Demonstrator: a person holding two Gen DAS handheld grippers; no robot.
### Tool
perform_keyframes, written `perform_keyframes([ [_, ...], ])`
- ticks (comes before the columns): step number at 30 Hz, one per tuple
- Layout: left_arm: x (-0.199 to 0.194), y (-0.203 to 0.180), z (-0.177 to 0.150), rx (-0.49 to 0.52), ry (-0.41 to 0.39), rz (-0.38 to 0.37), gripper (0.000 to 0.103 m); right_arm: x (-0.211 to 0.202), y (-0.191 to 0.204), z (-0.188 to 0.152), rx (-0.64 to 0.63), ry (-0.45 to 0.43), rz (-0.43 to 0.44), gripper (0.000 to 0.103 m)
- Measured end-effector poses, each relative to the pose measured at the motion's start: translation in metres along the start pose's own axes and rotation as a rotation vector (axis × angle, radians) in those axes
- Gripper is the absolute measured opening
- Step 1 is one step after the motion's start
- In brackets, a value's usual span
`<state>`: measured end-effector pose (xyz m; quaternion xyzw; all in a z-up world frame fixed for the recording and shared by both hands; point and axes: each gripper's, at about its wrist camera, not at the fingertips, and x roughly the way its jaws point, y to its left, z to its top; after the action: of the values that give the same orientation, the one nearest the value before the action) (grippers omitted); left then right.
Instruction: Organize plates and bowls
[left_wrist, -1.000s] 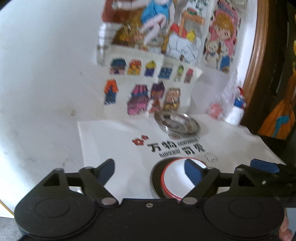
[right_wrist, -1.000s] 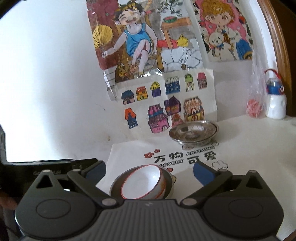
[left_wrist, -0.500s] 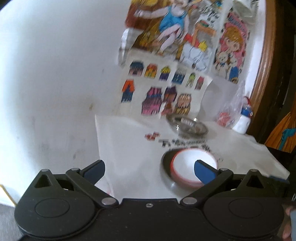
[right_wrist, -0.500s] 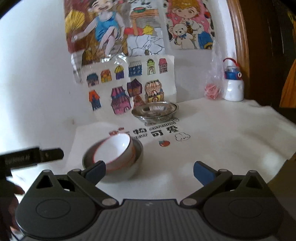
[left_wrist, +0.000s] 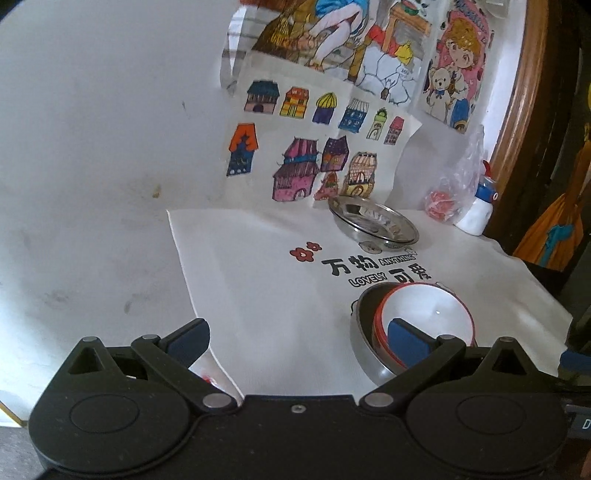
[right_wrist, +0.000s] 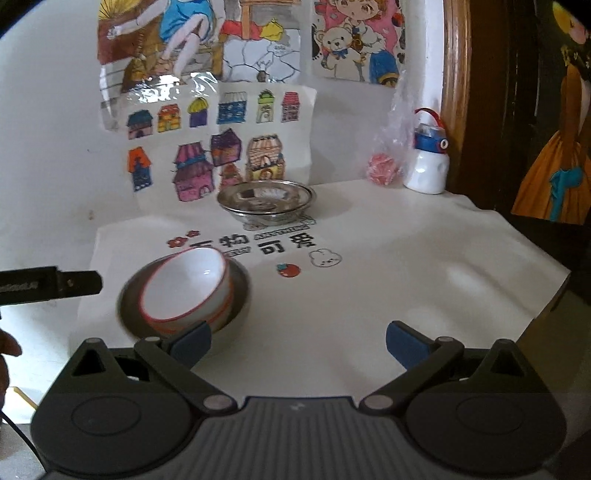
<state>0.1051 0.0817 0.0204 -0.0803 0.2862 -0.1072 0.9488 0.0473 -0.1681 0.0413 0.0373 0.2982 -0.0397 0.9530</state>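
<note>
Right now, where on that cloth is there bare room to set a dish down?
The white cloth is bare right of the nested bowls, out to its edge. It is crowded by the wall: metal plates, plastic bag, white bottle.

bowl (right_wrist: 184, 288): white w/ red rim | outer bowl (right_wrist: 240, 291): steel grey | cloth (right_wrist: 388, 266): white, blk txt | pads (right_wrist: 402, 341): blue

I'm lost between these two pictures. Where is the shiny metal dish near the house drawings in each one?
Left wrist view: metal dish right of centre, above the printed lettering.
Right wrist view: metal dish near centre, just below the house drawings.
Shared landmark: the white bottle with a blue cap, right of the dish.
</note>
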Motion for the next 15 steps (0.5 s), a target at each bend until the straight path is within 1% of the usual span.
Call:
perform_keyframes([
  [2,0.007,0.002,0.001,-0.003,0.018,-0.022,0.102,0.007,-0.006,0.005,0.021,0.018,-0.017,0.103],
  [3,0.008,0.002,0.000,-0.002,0.019,-0.028,0.102,0.012,-0.009,0.008,0.038,0.032,-0.005,0.103],
  [6,0.010,0.000,-0.001,0.020,0.026,-0.026,0.102,0.022,-0.017,0.017,0.078,0.051,0.066,0.103],
  [9,0.011,-0.004,-0.001,0.034,0.017,0.015,0.102,0.035,-0.018,0.020,0.057,0.070,0.096,0.103],
  [12,0.017,-0.009,-0.003,0.048,0.039,0.067,0.102,0.046,-0.017,0.020,0.030,0.092,0.101,0.103],
  [15,0.019,-0.016,-0.008,0.060,0.055,0.091,0.102,0.052,-0.014,0.019,-0.002,0.111,0.111,0.103],
])
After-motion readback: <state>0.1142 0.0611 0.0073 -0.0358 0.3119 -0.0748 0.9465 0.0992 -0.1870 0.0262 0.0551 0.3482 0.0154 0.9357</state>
